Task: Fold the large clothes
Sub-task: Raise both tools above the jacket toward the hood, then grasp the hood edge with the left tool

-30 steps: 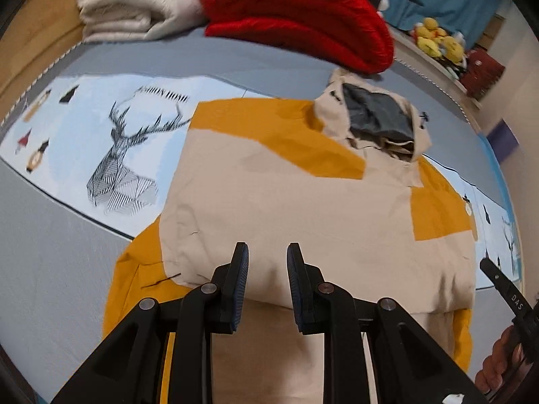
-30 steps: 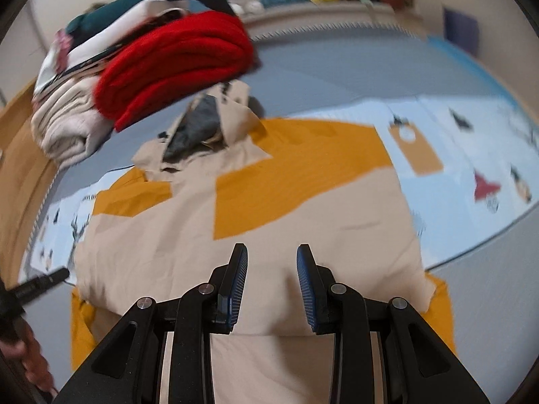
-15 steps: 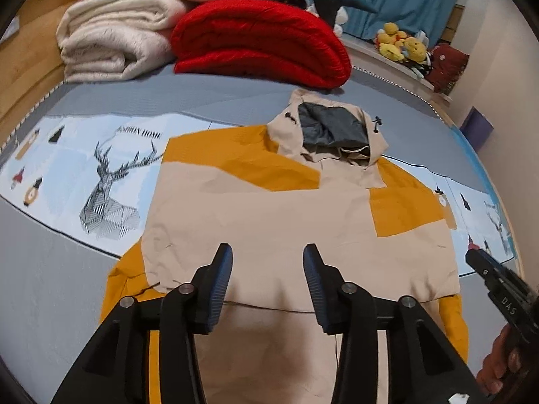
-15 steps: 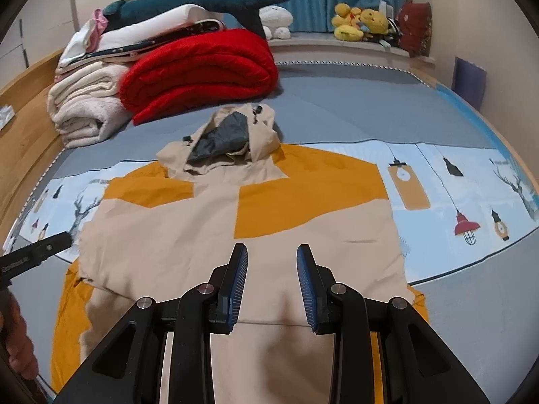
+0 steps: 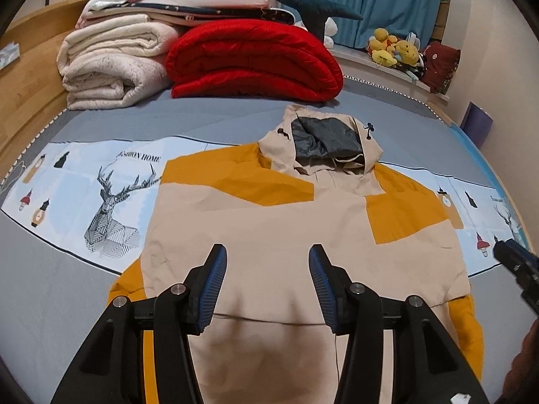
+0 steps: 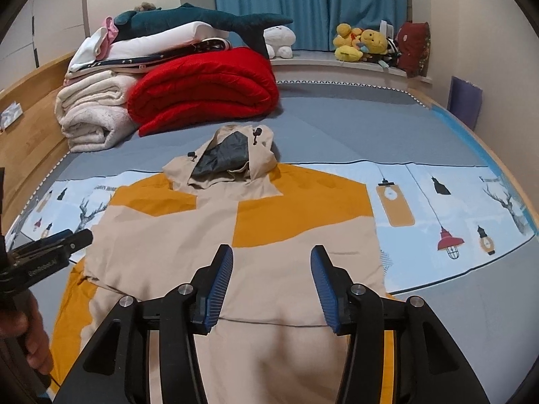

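A beige and mustard hooded jacket (image 5: 269, 229) lay spread flat on a grey bed (image 5: 209, 118), across a pale blue printed band with deer and lantern drawings. Its hood (image 5: 323, 141) pointed towards the far end of the bed, grey lining showing. Both sleeves seemed folded in, mustard edges showing at each side near the hem.

The left gripper (image 5: 266, 269) hovered over the jacket's lower part — its jaws were opening, with nothing between the blue pads. The right gripper (image 6: 271, 269) hung likewise above the hem, its jaws also opening and empty.

Beyond the hood sat a folded red quilt (image 5: 252, 60) beside cream blankets (image 5: 111, 64). Yellow plush toys (image 6: 360, 42) lined a ledge below blue curtains (image 6: 303, 0).
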The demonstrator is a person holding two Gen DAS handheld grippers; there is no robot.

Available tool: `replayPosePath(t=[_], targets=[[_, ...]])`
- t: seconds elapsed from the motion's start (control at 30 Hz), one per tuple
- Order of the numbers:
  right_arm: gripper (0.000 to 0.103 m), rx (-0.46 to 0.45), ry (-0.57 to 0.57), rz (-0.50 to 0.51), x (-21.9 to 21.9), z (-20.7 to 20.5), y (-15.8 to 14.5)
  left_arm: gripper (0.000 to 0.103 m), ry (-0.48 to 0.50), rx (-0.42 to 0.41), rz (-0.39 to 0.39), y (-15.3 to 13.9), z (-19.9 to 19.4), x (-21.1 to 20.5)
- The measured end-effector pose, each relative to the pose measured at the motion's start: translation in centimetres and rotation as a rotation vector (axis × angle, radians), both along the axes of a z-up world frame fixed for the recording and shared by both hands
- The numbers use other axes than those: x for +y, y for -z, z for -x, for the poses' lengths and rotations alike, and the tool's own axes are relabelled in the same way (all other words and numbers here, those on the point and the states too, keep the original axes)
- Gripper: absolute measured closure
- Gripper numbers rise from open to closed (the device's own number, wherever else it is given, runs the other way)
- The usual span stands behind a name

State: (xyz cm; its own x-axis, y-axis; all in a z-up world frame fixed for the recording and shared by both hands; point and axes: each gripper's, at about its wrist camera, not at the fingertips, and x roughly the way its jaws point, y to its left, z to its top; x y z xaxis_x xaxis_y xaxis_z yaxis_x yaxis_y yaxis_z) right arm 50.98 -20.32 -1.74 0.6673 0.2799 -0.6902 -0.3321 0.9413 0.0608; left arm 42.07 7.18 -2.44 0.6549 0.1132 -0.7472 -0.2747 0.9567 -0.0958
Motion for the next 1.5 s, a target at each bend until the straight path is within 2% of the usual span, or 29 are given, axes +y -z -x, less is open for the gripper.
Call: replayPosePath(t=[0.03,0.1,0.17,0.2,0.23,0.3,0.37,0.47,0.57,0.63,0.77,0.87,0.97,1.03,1.07,1.13,1.2,1.37,1.5], targets=[[0.053,0.0,0.003,-0.006,-0.2,-0.1,-0.2,0.061,0.009,-0.004,-0.003,0.1,-0.1,-0.1],[0.053,0.002,0.006,-0.019,-0.5,-0.3,-0.6,0.091,0.024,0.0,-0.007,0.3,-0.2,-0.3],[0.054,0.014,0.009,-0.024,-0.9,-0.6,-1.0,0.093,0.034,-0.008,-0.017,0.5,-0.5,-0.5],[0.058,0.015,0.01,-0.023,-1.1,-0.8,-1.1,0.095,0.038,-0.015,-0.022,0.4,-0.5,-0.6],[0.072,0.015,0.011,-0.023,-1.3,-0.9,-1.1,0.095,0.043,-0.024,-0.035,0.3,-0.6,-0.7],[0.09,0.02,0.016,-0.017,-1.8,-1.3,-1.0,0.095,0.05,-0.035,-0.043,0.2,-0.6,-0.8],[0.094,0.023,0.031,-0.024,-2.5,-1.6,-0.8,0.095,0.063,-0.035,-0.066,0.3,-0.6,-1.1],[0.095,0.049,0.022,-0.014,-3.0,-2.2,-0.5,0.095,0.074,-0.013,-0.087,0.6,-1.4,-1.1],[0.093,0.082,0.021,-0.014,-3.6,-3.1,-0.2,0.095,0.056,0.001,-0.052,0.4,-4.4,0.1],[0.092,0.099,0.035,-0.026,-4.1,-3.6,0.0,0.095,0.051,0.002,-0.026,-0.1,-7.0,1.0],[0.09,0.149,0.061,-0.041,-5.1,-4.7,0.9,0.095,0.064,0.003,-0.049,-0.7,-13.5,2.1],[0.09,0.176,0.053,-0.027,-5.3,-5.2,1.5,0.095,0.077,0.019,-0.038,0.0,-18.5,3.0],[0.09,0.185,0.057,-0.011,-5.3,-5.7,1.8,0.094,0.096,0.05,-0.065,1.5,-23.5,3.4],[0.09,0.187,0.07,-0.007,-5.4,-6.0,2.0,0.094,0.092,0.074,-0.033,2.6,-26.5,3.7],[0.09,0.19,0.074,-0.009,-5.4,-6.2,2.1,0.092,0.087,0.093,0.004,3.3,-28.4,4.0],[0.09,0.196,0.075,-0.01,-5.3,-6.4,2.4,0.079,0.075,0.116,0.05,4.4,-31.2,4.5],[0.09,0.199,0.07,-0.009,-5.1,-6.7,2.8,0.066,0.057,0.125,0.047,5.0,-33.1,4.7],[0.09,0.211,0.067,0.004,-4.5,-7.1,3.5,0.065,0.003,0.152,0.094,7.3,-37.3,5.9],[0.09,0.222,0.067,0.015,-4.5,-7.5,4.0,0.065,-0.026,0.192,0.078,9.1,-39.2,6.3]])
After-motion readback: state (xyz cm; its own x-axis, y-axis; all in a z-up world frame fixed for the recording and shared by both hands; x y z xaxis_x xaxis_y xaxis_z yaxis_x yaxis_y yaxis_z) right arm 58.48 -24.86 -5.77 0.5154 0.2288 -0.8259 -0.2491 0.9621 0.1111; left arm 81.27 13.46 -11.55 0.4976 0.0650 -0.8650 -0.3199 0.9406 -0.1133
